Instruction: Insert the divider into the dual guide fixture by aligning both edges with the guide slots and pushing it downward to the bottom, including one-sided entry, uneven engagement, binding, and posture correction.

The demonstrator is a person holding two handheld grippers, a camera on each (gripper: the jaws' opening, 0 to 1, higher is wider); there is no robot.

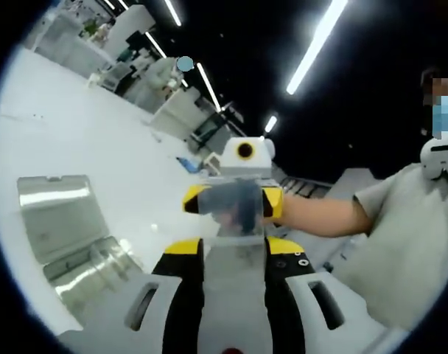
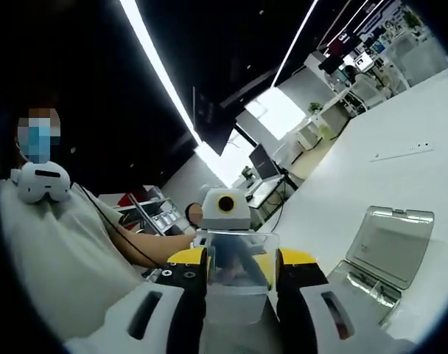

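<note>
I hold the clear divider [image 1: 235, 214] up in the air between both grippers, away from the tabletop [image 1: 77, 133]. My left fingers [image 1: 181, 254] and right fingers [image 2: 186, 259] clamp it. The fixture [image 1: 69, 236] lies at nine o'clock. If I tilt, one edge may jam.

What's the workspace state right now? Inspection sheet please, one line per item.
Surface: white table, glossy, lamp glare.
Job's things: clear divider held between both grippers, above the table; clear fixture with open lid lies on the table.
Clutter: small blue object near the table's far edge.
Grippers: left gripper and right gripper face each other, each shut on the divider's edge.
Cables: dark cable over the person's shirt.
Surroundings: dark ceiling with strip lights; desks behind.
</note>
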